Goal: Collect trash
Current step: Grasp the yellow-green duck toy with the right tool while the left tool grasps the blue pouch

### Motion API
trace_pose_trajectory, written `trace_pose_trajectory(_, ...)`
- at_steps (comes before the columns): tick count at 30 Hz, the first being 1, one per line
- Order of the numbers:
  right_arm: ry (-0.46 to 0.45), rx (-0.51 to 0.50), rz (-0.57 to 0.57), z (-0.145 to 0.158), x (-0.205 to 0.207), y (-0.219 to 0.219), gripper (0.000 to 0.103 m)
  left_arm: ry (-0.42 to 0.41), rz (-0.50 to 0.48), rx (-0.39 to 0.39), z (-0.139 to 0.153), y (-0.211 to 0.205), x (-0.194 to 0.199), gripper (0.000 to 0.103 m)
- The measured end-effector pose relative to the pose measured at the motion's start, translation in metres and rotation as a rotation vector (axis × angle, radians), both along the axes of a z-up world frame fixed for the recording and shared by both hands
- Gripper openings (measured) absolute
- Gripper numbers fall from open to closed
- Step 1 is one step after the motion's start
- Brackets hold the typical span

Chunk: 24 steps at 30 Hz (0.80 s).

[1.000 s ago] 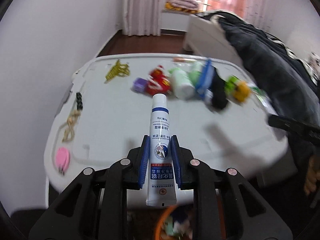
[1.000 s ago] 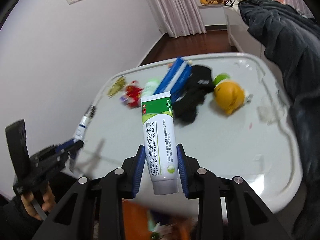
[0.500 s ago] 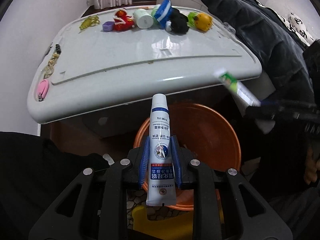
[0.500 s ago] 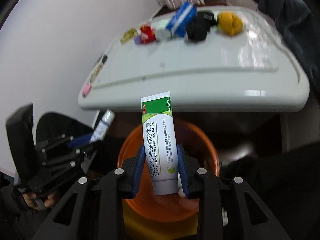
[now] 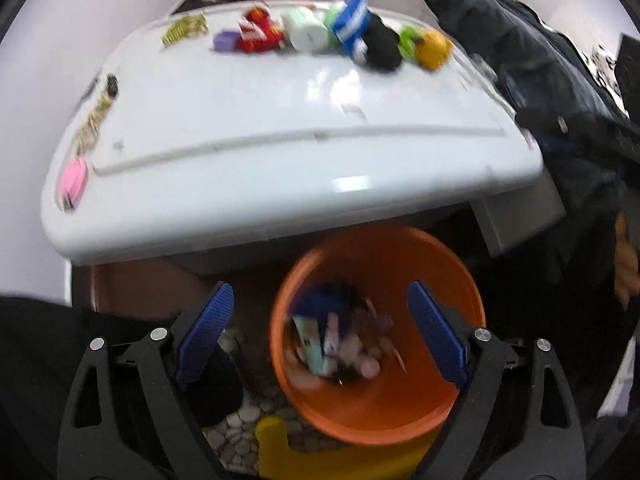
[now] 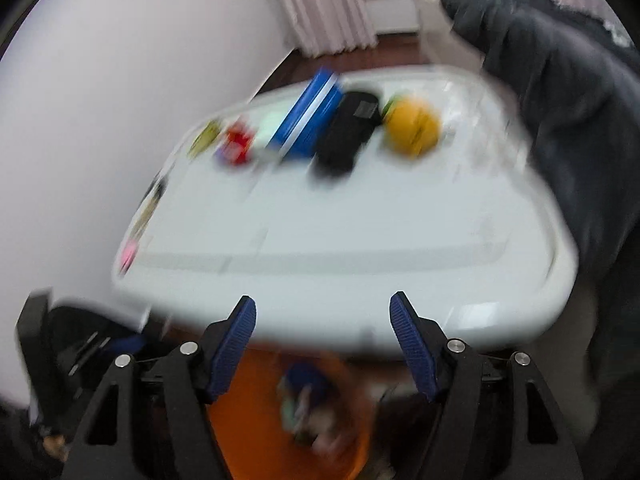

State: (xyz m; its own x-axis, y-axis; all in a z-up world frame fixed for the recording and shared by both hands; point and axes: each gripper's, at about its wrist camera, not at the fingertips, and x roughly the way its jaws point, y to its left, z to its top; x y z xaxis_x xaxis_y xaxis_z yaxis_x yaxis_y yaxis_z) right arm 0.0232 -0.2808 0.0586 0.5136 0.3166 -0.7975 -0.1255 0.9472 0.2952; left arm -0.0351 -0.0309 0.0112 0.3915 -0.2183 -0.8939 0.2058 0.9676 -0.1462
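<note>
An orange bin (image 5: 452,280) stands on the floor below the white table's (image 5: 280,152) front edge, with several tubes and scraps of trash (image 5: 336,340) inside. My left gripper (image 5: 320,320) is open and empty right above the bin. My right gripper (image 6: 322,332) is open and empty, at the table's front edge, above the bin (image 6: 248,432), which shows blurred. The left gripper's black body (image 6: 44,344) shows at the lower left of the right wrist view.
Along the table's far side lie a yellow clip (image 5: 185,29), a purple block (image 5: 226,40), a red packet (image 5: 258,32), a white-green roll (image 5: 306,32), a blue box (image 5: 352,26), a black item (image 5: 382,46) and a yellow ball (image 5: 432,47). A pink item (image 5: 72,178) lies at the left edge. Dark clothing (image 5: 540,68) hangs at the right.
Both grippers have opened. The white-blue tube and the green-white tube have left the jaws and lie among the trash in the bin. The right gripper has tilted up toward the table.
</note>
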Motion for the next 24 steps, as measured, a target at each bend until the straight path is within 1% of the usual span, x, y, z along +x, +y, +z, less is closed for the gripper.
trace_pose_trajectory(3, -0.035, -0.022, -0.074, 0.004, 0.054, -0.018, 0.069, -0.022, 0.037, -0.011, 0.008, -0.001, 0.023, 0.087)
trace_pose_trajectory(7, -0.027, -0.047, -0.162, -0.003, 0.119, -0.033, 0.069, -0.058, 0.066, -0.031, 0.018, -0.001, 0.05, 0.087)
trace_pose_trajectory(8, -0.017, -0.07, -0.17, -0.007, 0.136, -0.033, 0.069, -0.066, 0.069, -0.026, 0.02, -0.002, 0.055, 0.087)
trace_pose_trajectory(10, -0.004, -0.101, -0.169, -0.012, 0.156, -0.033, 0.069, -0.085, 0.072, -0.015, 0.024, -0.007, 0.07, 0.087)
trace_pose_trajectory(13, 0.029, -0.138, -0.131, -0.015, 0.195, -0.029, 0.069, -0.097, 0.071, -0.012, 0.029, -0.012, 0.091, 0.087)
trace_pose_trajectory(14, 0.054, -0.145, -0.109, -0.016, 0.208, -0.029, 0.069, -0.098, 0.07, -0.014, 0.03, -0.012, 0.095, 0.087)
trace_pose_trajectory(16, 0.138, -0.155, -0.057, -0.019, 0.236, -0.028, 0.069, -0.108, 0.063, -0.014, 0.035, -0.013, 0.104, 0.087)
trace_pose_trajectory(19, 0.301, -0.22, 0.016, -0.029, 0.271, -0.028, 0.066, -0.135, 0.056, -0.011, 0.042, -0.014, 0.115, 0.087)
trace_pose_trajectory(20, 0.391, -0.241, 0.071, -0.039, 0.281, -0.025, 0.066, -0.142, 0.054, -0.01, 0.044, -0.014, 0.118, 0.087)
trace_pose_trajectory(22, 0.48, -0.24, 0.129, -0.051, 0.289, -0.02, 0.068, -0.149, 0.051, -0.011, 0.046, -0.015, 0.127, 0.087)
trace_pose_trajectory(23, 0.537, -0.247, 0.162, -0.061, 0.294, -0.017, 0.068, -0.15, 0.047, -0.011, 0.046, -0.016, 0.132, 0.087)
trace_pose_trajectory(24, 0.576, -0.253, 0.178, -0.071, 0.296, -0.014, 0.071, -0.149, 0.044, -0.004, 0.045, -0.02, 0.141, 0.087)
